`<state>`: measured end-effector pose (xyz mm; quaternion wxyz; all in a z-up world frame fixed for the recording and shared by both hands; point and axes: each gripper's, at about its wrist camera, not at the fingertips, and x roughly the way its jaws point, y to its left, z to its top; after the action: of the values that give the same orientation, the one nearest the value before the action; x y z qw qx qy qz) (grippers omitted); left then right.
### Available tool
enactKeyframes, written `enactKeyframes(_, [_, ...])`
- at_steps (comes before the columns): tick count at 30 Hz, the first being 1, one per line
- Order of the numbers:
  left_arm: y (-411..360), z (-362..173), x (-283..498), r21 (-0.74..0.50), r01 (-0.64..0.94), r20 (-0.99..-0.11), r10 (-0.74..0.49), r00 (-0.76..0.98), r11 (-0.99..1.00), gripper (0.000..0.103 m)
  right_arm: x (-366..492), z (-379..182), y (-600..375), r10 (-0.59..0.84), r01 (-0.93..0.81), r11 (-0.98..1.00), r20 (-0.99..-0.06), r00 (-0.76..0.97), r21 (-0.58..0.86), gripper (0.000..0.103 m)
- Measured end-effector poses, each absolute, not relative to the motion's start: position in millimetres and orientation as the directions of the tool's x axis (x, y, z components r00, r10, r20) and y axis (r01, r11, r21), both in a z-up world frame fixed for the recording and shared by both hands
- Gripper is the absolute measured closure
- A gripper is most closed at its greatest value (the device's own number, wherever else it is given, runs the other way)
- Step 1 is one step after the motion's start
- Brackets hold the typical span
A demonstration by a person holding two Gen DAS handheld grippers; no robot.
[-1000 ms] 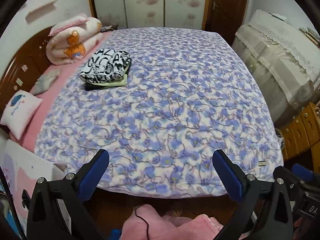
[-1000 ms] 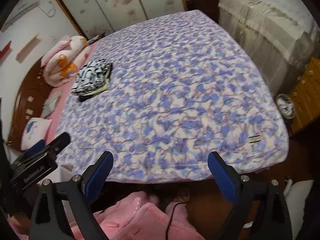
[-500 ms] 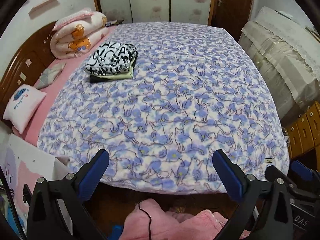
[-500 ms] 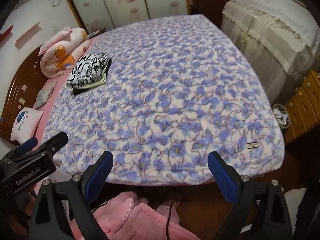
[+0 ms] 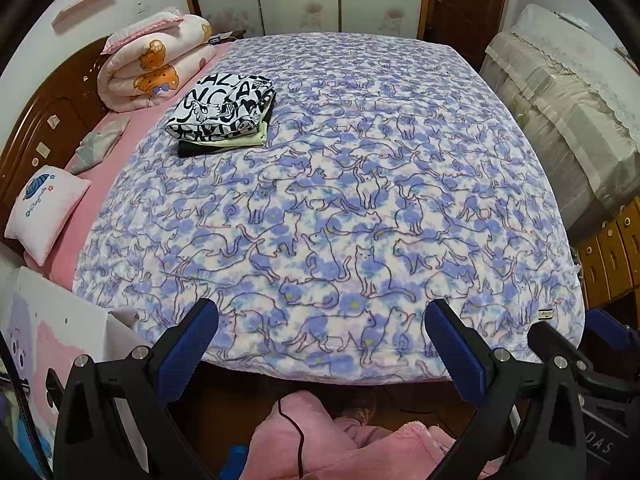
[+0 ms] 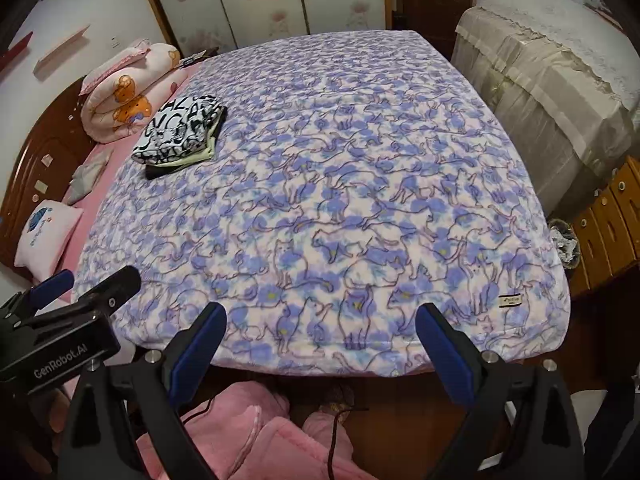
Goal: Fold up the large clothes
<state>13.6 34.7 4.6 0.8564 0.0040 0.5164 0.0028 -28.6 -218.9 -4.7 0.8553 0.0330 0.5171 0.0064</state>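
Observation:
A stack of folded clothes (image 5: 224, 114), black-and-white print on top of pale yellow and black pieces, lies on the bed's far left; it also shows in the right wrist view (image 6: 180, 136). My left gripper (image 5: 322, 332) is open and empty above the bed's near edge. My right gripper (image 6: 320, 330) is open and empty beside it, also at the near edge. The left gripper's body (image 6: 60, 328) shows at the lower left of the right wrist view. Pink fleece clothing (image 5: 340, 440) is below both grippers, also seen in the right wrist view (image 6: 248, 432).
The bed carries a blue cat-print blanket (image 5: 360, 200). A rolled pink quilt (image 5: 156, 64) and a small pillow (image 5: 44, 208) lie by the wooden headboard on the left. A covered cabinet (image 5: 560, 112) and wooden drawers (image 5: 612, 252) stand to the right. A black cable (image 5: 292, 436) crosses the pink fleece.
Both grippers have moved closer to the bed and tilted, so the near edge and the folded stack sit lower and larger in view. Both stay open.

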Motion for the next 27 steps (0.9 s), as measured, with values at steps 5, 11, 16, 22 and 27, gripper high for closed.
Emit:
enactKeyframes(5, [29, 0, 24, 0.027, 0.030, -0.885, 0.011, 0.466, 0.999, 0.001, -23, -13, -224, -0.011, 0.052, 0.999, -0.875, 0.485, 0.016, 0.007])
enactKeyframes(11, [25, -3, 28, 0.042, 0.054, -0.880, 0.011, 0.475, 0.998, 0.001, -19, -19, -225, 0.012, 0.047, 0.998, -0.886, 0.463, 0.038, 0.007])
enactKeyframes(16, [27, -12, 32, 0.031, 0.054, -0.897, 0.004, 0.442, 0.998, 0.001, -17, -21, -219, 0.019, 0.042, 0.998, -0.887, 0.461, 0.044, 0.007])
enactKeyframes(22, [30, -12, 32, 0.030, 0.060, -0.897, 0.000, 0.441, 0.998, 0.001, -16, -21, -220, 0.020, 0.041, 0.998, -0.886, 0.463, 0.045, 0.007])
enactKeyframes(27, [27, -13, 32, 0.027, 0.053, -0.898, 0.001, 0.439, 0.998, 0.001, -16, -20, -220, 0.018, 0.041, 0.998, -0.886, 0.464, 0.042, 0.006])
